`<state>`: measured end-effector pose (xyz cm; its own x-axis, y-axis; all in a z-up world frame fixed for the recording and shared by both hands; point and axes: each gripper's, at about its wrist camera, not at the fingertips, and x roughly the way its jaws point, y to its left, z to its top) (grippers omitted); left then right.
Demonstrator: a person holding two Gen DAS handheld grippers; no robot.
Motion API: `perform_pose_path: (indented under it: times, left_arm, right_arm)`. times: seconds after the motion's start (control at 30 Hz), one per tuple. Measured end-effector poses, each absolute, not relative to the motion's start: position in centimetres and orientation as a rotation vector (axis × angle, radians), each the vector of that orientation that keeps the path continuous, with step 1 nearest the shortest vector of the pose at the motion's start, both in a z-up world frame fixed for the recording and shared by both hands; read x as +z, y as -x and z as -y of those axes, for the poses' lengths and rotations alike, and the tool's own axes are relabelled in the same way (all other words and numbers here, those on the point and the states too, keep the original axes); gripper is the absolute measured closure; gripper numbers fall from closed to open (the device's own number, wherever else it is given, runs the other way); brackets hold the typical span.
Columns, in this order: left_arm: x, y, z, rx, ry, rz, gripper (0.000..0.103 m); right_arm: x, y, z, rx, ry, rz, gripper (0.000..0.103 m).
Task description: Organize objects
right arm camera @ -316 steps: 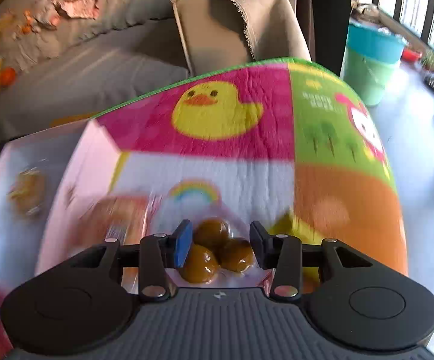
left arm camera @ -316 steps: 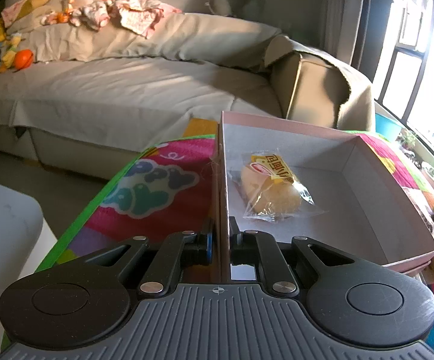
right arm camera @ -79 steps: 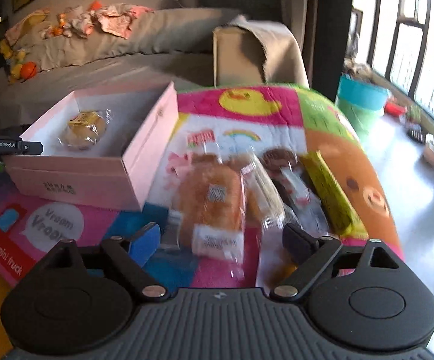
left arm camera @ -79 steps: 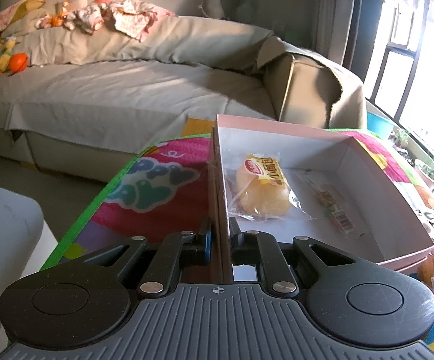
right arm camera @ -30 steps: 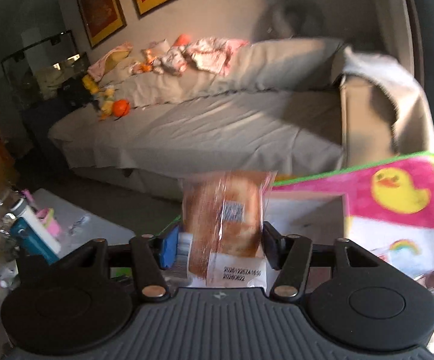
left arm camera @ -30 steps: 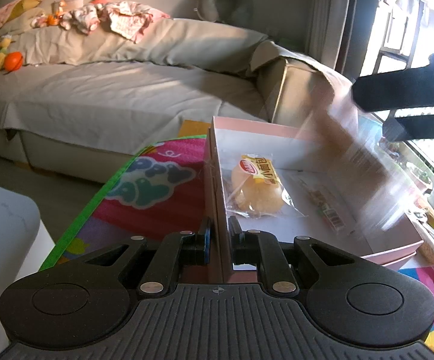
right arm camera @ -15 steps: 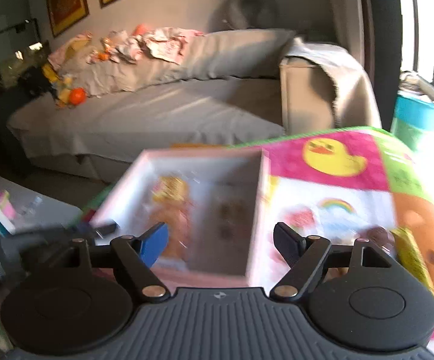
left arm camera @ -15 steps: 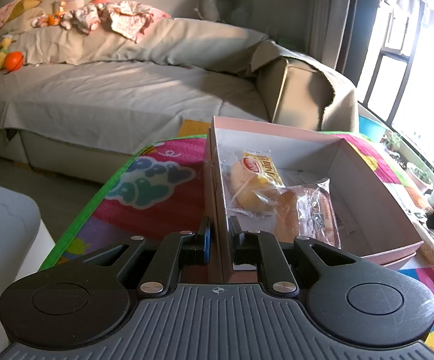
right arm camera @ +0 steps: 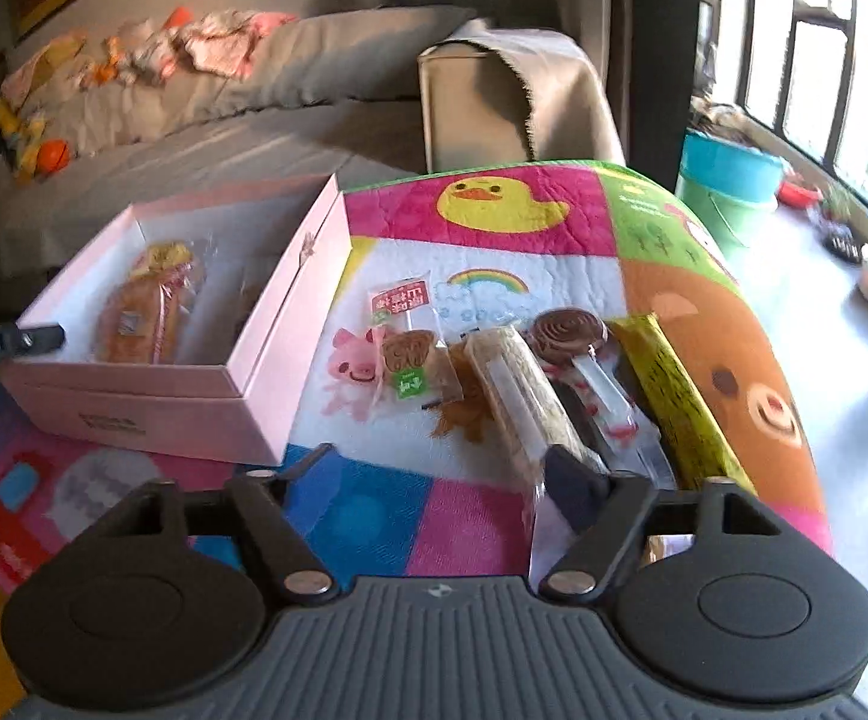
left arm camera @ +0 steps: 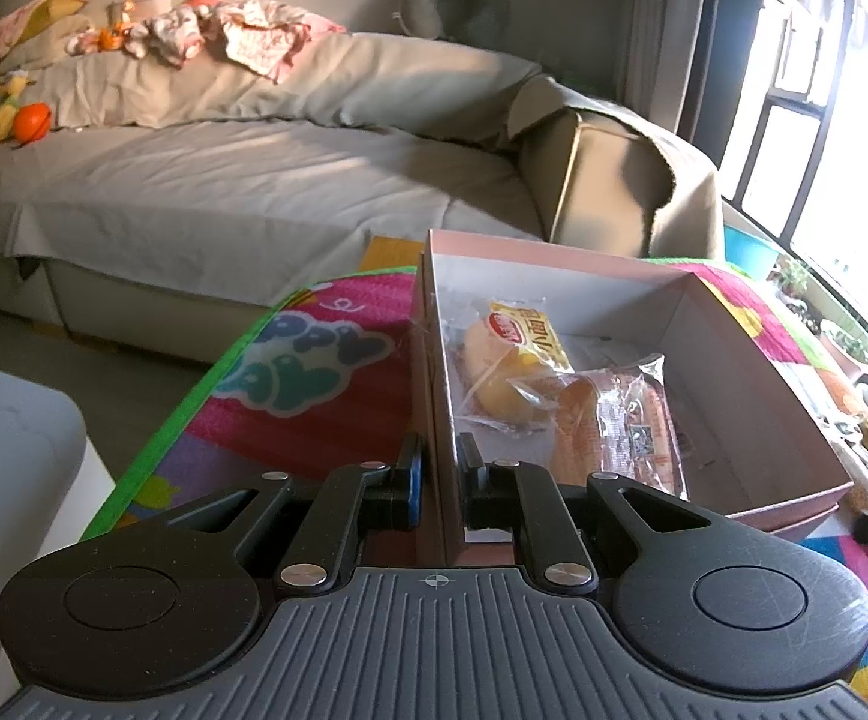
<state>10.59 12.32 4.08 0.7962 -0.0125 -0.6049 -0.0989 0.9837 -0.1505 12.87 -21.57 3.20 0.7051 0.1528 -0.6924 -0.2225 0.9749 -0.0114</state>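
Left gripper [left arm camera: 435,471] clenched on pink box [left arm camera: 781,420] near wall — right gripper [right arm camera: 439,468] closing, empty, over clear mat [right arm camera: 374,516] beside snacks [right arm camera: 523,384].

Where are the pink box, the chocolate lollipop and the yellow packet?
pink box [right arm camera: 266,387]: right wrist view, outer side wall.
chocolate lollipop [right arm camera: 568,327]: right wrist view, round swirled head.
yellow packet [right arm camera: 676,399]: right wrist view, middle of its wrapper.
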Motion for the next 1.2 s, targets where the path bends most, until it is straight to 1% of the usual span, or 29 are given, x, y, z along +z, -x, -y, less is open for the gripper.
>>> perform_pose_path:
  times: [0.03,0.13,0.27,0.37,0.4,0.47,0.5,0.63,1.0,1.03,1.07,1.13,1.2]
  left_arm:
    - [4.1,-10.6,-12.3,0.047,0.179,-0.649,0.090]
    - [4.1,-10.6,-12.3,0.047,0.179,-0.649,0.090]
    - [4.1,-10.6,-12.3,0.051,0.175,-0.650,0.090]
    - [4.1,-10.5,-12.3,0.050,0.174,-0.650,0.090]
    - [4.1,-10.5,-12.3,0.050,0.173,-0.650,0.090]
    - [4.2,-10.5,-12.4,0.048,0.173,-0.648,0.090]
    - [4.1,-10.5,-12.4,0.048,0.173,-0.648,0.090]
    - [4.1,-10.4,-12.3,0.049,0.172,-0.647,0.090]
    - [4.1,-10.4,-12.3,0.049,0.173,-0.648,0.090]
    - [4.1,-10.4,-12.3,0.049,0.172,-0.647,0.090]
    - [4.1,-10.4,-12.3,0.049,0.173,-0.647,0.090]
    - [4.1,-10.4,-12.3,0.048,0.172,-0.647,0.090]
    - [4.1,-10.4,-12.3,0.049,0.172,-0.647,0.090]
  right_arm:
    - [3.0,-13.4,21.2,0.213,0.133,-0.753,0.049]
    - [2.8,-15.8,20.6,0.236,0.167,-0.721,0.049]
    - [3.0,-20.3,21.4,0.251,-0.023,-0.755,0.051]
    - [2.5,-22.5,21.0,0.260,-0.075,-0.784,0.051]
    - [2.3,-22.8,20.7,0.265,-0.073,-0.792,0.053]
    - [1.7,-22.9,20.3,0.274,-0.064,-0.826,0.073]
    - [1.4,-22.8,20.3,0.273,-0.071,-0.833,0.075]
    - [1.5,-20.7,21.7,0.281,-0.135,-0.853,0.076]
    - [2.4,-10.5,24.8,0.287,-0.073,-0.878,0.076]
    - [2.5,-10.0,25.0,0.274,-0.064,-0.875,0.076]
    - [2.6,-9.3,25.3,0.260,-0.055,-0.870,0.072]
    - [2.7,-8.2,25.6,0.231,-0.028,-0.860,0.059]
    - [2.7,-7.5,26.0,0.213,-0.019,-0.848,0.034]
